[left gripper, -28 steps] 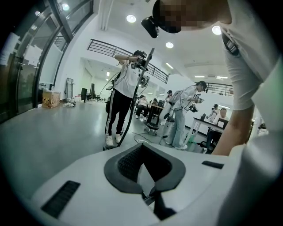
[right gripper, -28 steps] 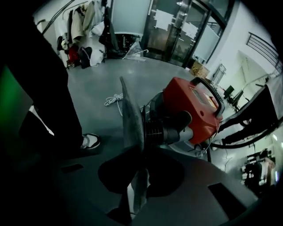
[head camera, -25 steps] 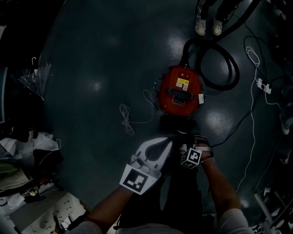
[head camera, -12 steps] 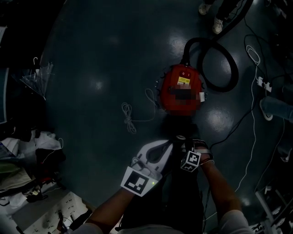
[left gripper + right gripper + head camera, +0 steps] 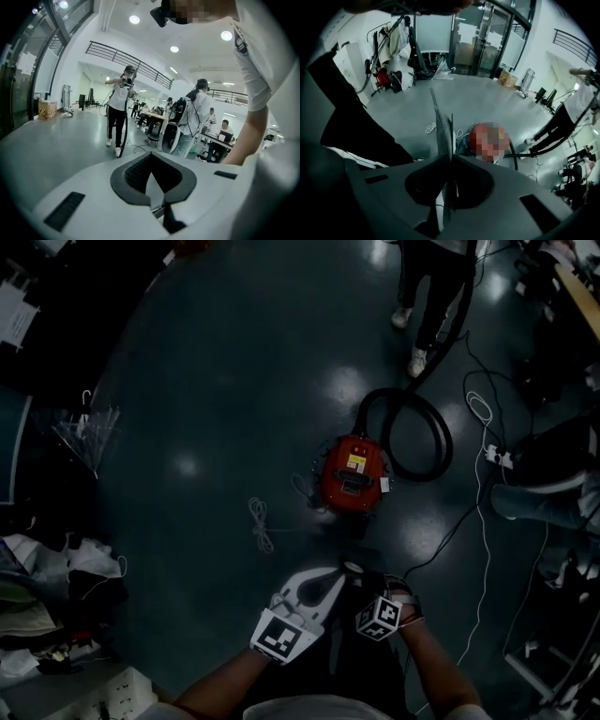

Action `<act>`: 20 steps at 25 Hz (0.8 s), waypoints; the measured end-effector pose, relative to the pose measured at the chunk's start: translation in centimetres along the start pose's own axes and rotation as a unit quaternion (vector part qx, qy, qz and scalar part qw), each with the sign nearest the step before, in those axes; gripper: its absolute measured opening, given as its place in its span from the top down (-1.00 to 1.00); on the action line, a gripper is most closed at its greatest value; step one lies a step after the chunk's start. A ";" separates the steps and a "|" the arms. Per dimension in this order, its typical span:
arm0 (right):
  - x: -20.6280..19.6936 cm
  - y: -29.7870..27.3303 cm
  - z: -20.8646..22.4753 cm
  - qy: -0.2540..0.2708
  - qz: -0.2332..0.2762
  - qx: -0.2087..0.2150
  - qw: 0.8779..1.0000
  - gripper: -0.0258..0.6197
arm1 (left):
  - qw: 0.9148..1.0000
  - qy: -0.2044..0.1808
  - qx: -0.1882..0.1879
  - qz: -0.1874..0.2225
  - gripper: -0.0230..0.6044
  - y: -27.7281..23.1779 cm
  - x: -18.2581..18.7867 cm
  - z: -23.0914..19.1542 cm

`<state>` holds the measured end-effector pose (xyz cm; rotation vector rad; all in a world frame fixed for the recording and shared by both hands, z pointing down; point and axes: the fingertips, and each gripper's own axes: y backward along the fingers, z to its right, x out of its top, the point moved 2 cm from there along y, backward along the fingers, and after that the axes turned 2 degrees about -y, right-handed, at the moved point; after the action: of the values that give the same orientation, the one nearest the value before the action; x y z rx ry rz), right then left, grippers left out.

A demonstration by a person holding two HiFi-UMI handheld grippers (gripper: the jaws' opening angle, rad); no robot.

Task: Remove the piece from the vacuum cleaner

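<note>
The red vacuum cleaner point(image 5: 353, 474) sits on the dark floor with its black hose point(image 5: 412, 432) looped beside it; in the right gripper view it lies below the jaws point(image 5: 487, 140). My right gripper point(image 5: 357, 571) hangs well above the floor on the near side of the vacuum, pointing steeply down. It is shut on a thin flat grey piece point(image 5: 442, 124), seen edge-on and sticking out past the jaws. My white left gripper point(image 5: 343, 570) is right beside it, tips nearly touching it. Its jaws point(image 5: 151, 168) meet with nothing between them.
A white cord point(image 5: 261, 521) lies left of the vacuum. A person point(image 5: 427, 296) stands beyond it holding the hose. Cables and a power strip point(image 5: 497, 457) run along the right near a seated person point(image 5: 553, 484). An umbrella point(image 5: 89, 437) and clutter point(image 5: 47, 587) are at the left.
Both grippers have risen together away from the floor, so the vacuum now looks smaller and farther below. The standing person's legs have come further into view at the top.
</note>
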<state>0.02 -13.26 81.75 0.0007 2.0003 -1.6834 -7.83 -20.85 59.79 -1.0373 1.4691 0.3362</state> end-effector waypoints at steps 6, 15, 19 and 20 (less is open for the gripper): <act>5.7 14.1 -0.2 -0.042 0.050 -0.040 0.997 0.81 | 1.000 0.014 -0.006 0.015 0.91 6.4 5.6 5.1; 10.7 27.0 -2.4 -0.030 0.090 -0.051 0.994 0.81 | 0.998 -0.008 -0.031 0.050 0.91 11.5 10.9 11.5; 11.7 29.5 -3.8 -0.007 0.099 -0.051 0.994 0.81 | 0.997 -0.030 -0.023 0.061 0.91 12.8 12.3 13.3; 11.5 29.8 -4.5 -0.005 0.100 -0.048 0.994 0.81 | 0.998 -0.029 -0.019 0.060 0.91 13.1 12.1 13.9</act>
<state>-1.99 -6.09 50.30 0.1548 1.9998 -1.4592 -6.89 -8.23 41.10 -0.9627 1.4802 0.4776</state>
